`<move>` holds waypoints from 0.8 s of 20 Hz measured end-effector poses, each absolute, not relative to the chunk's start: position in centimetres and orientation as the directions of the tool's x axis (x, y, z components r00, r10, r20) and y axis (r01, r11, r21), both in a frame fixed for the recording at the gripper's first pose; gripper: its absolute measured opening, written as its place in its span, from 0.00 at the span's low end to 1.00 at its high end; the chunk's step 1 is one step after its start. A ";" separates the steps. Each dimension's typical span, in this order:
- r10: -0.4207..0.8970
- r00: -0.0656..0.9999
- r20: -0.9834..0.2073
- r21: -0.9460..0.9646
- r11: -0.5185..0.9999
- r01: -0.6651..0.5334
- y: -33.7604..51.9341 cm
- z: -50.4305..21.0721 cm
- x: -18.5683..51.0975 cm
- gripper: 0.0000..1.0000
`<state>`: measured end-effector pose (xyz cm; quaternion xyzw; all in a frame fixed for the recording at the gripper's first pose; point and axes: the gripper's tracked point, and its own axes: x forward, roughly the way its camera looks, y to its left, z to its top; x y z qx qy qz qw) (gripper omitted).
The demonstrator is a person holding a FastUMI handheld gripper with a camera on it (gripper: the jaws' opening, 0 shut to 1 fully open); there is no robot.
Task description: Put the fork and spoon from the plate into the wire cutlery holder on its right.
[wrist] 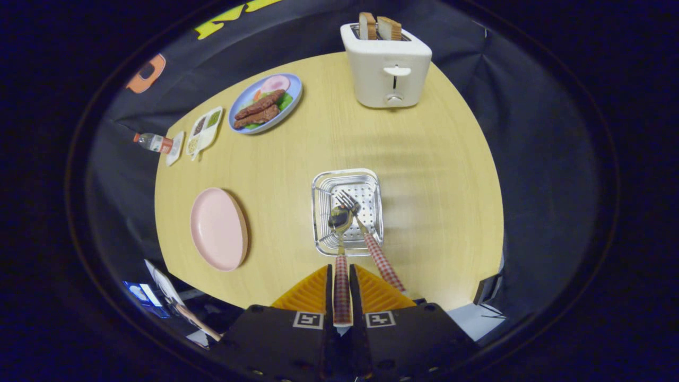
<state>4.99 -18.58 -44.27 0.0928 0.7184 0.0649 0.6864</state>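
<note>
The big round wooden tabletop [318,143] holds everything. At its far side stands a white toaster [386,69] with two slices of bread [379,27] poking out of the top. Off to the far left sits a blue plate [294,98] with meat and greens on it. Beside that plate is a small white tray [206,130] with little food pockets, and past the tray lies a small bottle [151,141] on its side.

Nearer, on the left, is the pink plate [217,228], with nothing on it. To its right sits the wire cutlery holder [347,178]. The fork [366,233] leans in the holder, its checked handle sticking out toward the gripper [342,297]. The spoon [340,249] has its bowl down in the holder too. The jaws are pinching the spoon's checked handle from both sides.
</note>
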 end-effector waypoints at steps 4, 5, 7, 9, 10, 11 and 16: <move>0.244 0.031 -0.969 0.245 0.968 0.055 -17.7 -43.0 6.1 0.29; 0.251 0.056 -0.966 0.254 0.966 0.052 -17.2 -42.6 6.4 0.29; 0.255 0.113 -0.960 0.261 0.964 0.043 -16.5 -41.6 7.0 0.43; 0.255 0.166 -0.953 0.266 0.963 0.045 -16.0 -40.7 7.6 0.47; 0.255 0.189 -0.948 0.269 0.962 0.049 -15.8 -40.4 7.9 0.49; 0.249 0.198 -0.948 0.264 0.963 0.051 -15.9 -40.0 7.9 0.52; 0.261 0.265 -0.928 0.283 0.958 0.048 -15.3 -37.8 7.5 0.52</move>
